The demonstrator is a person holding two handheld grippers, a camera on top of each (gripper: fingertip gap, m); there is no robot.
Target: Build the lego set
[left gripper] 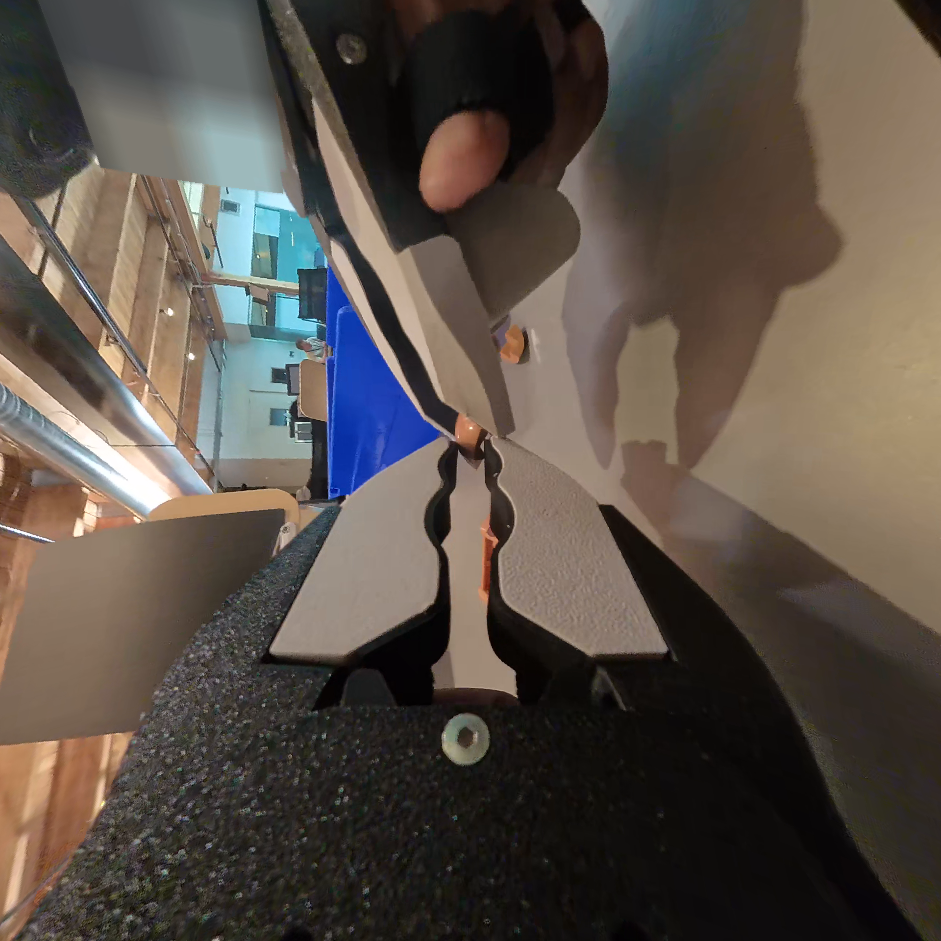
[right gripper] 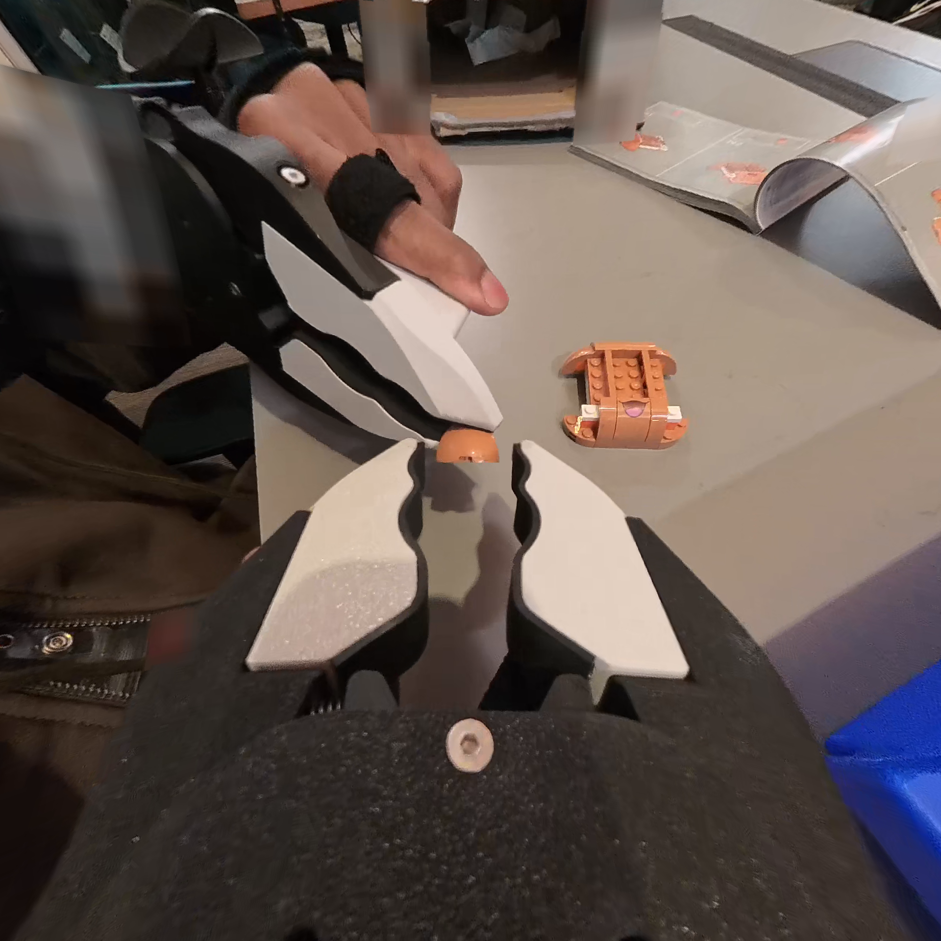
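Observation:
A small orange dome lego piece is held above the grey table, a little in from its left edge. My left gripper comes in from the left and is shut on the piece's top. In the left wrist view its fingertips pinch the piece. My right gripper is open, with one jaw on either side of the piece and neither touching it. It shows from above in the left wrist view. The partly built orange lego model lies on the table to the right, and it also shows in the left wrist view.
An open instruction booklet lies at the table's back right. A blue bin stands at the near right, and it shows in the left wrist view. The table's left edge runs close under the grippers. A hand holds the left gripper. Left and right tips are no more than a few centimetres apart.

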